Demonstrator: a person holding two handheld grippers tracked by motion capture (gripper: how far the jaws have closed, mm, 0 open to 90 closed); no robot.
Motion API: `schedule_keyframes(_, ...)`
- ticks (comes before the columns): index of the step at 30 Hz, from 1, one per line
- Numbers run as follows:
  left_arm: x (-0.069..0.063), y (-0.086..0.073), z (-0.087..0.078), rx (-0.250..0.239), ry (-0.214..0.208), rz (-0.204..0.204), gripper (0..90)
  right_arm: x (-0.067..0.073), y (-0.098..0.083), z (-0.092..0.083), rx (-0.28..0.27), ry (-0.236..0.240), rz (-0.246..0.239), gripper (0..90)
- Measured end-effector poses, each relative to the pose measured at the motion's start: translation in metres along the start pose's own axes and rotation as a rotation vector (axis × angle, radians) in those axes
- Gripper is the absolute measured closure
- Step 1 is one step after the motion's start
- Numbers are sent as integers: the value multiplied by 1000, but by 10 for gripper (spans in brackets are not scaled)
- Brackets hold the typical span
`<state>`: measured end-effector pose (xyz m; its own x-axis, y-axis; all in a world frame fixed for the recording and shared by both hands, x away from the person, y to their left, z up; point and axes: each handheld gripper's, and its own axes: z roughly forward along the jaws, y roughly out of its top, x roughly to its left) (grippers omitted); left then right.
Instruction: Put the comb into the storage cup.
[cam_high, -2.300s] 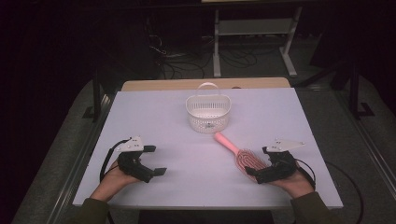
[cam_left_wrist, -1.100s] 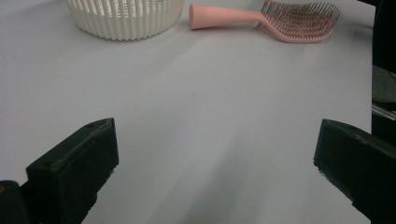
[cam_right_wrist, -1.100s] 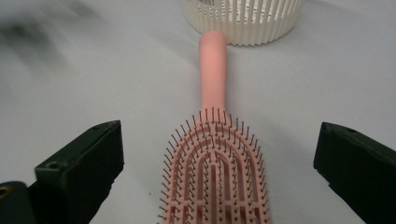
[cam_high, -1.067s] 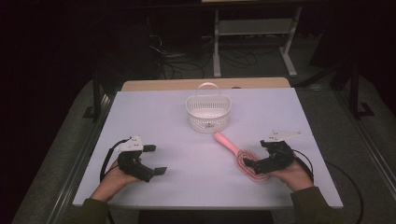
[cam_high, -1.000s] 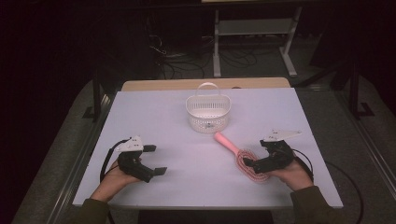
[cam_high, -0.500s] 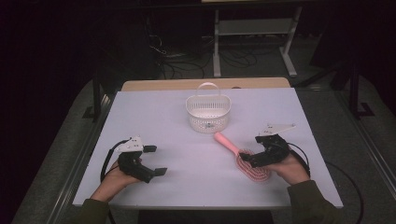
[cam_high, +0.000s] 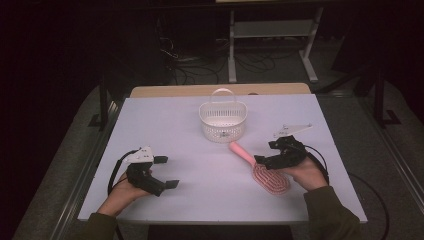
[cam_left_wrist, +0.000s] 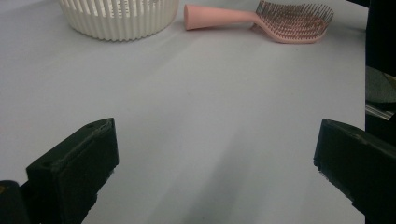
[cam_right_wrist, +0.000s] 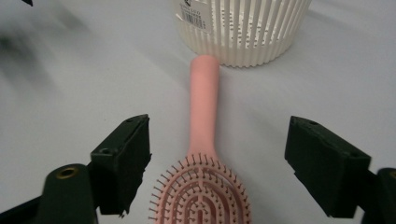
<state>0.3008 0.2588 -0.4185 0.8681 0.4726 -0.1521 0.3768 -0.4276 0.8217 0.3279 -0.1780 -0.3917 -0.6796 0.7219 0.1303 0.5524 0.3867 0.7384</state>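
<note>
Hairbrush (cam_high: 265, 170) not yet lifted, so the job looks barely begun: it lies flat on the white table (cam_high: 170, 120), bristles up, and the white basket (cam_high: 222, 121) stands empty, as far as the high view shows. Grasping, lifting and, most likely, dropping it in the basket are all left.

Starting on the left, the left gripper (cam_high: 164, 172) rests low at the table's 7 o'clock, jaws spread wide with nothing between them. From its own camera the brush (cam_left_wrist: 271, 17) sits far off at 1 o'clock, the basket (cam_left_wrist: 119, 16) at 11.

Over to the right gripper (cam_high: 260, 161), and here's the action! Its jaws have just been closing, yet they stand apart, clear of the brush on both sides. In the right gripper view the brush's neck (cam_right_wrist: 201, 149) lies right between them, the pink handle running off to 12 o'clock, its tip just short of the basket (cam_right_wrist: 243, 28).
</note>
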Motion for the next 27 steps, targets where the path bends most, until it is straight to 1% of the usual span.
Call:
schedule_keyframes(2, 0, 0, 0, 1, -1, -1, 0, -2, 2, 2, 7, 5, 8, 291)
schedule_keyframes(3, 0, 0, 0, 1, 0, -3, 0, -2, 2, 2, 7, 5, 8, 291)
schedule_keyframes(4, 0, 0, 0, 1, 0, -3, 0, -3, 4, 4, 9, 6, 9, 320)
schedule_keyframes(5, 0, 0, 0, 1, 0, -3, 0, -3, 4, 4, 9, 6, 9, 320)
schedule_keyframes(6, 0, 0, 0, 1, 0, -3, 0, -3, 4, 4, 11, 7, 11, 333)
schedule_keyframes(7, 0, 0, 0, 1, -1, -1, 0, -4, 6, 5, 11, 5, 3, 361)
schedule_keyframes(8, 0, 0, 0, 2, -1, -2, 0, -4, 6, 5, 11, 5, 3, 361)
schedule_keyframes(10, 0, 0, 0, 2, -1, -2, 0, -4, 9, 7, 16, -1, -1, 418)
schedule_keyframes(11, 0, 0, 0, 2, 0, -3, 0, -4, 9, 7, 16, -1, -1, 418)
schedule_keyframes(17, -1, 0, 1, 3, 0, -3, 0, -5, 13, 11, 38, -16, -3, 548)
schedule_keyframes(24, -1, 0, 1, 4, 1, -3, 0, -6, 16, 16, 49, -13, -9, 698)
schedule_keyframes(27, -1, -1, 1, 5, 1, -2, 0, -7, 19, 20, 64, -8, -21, 753)
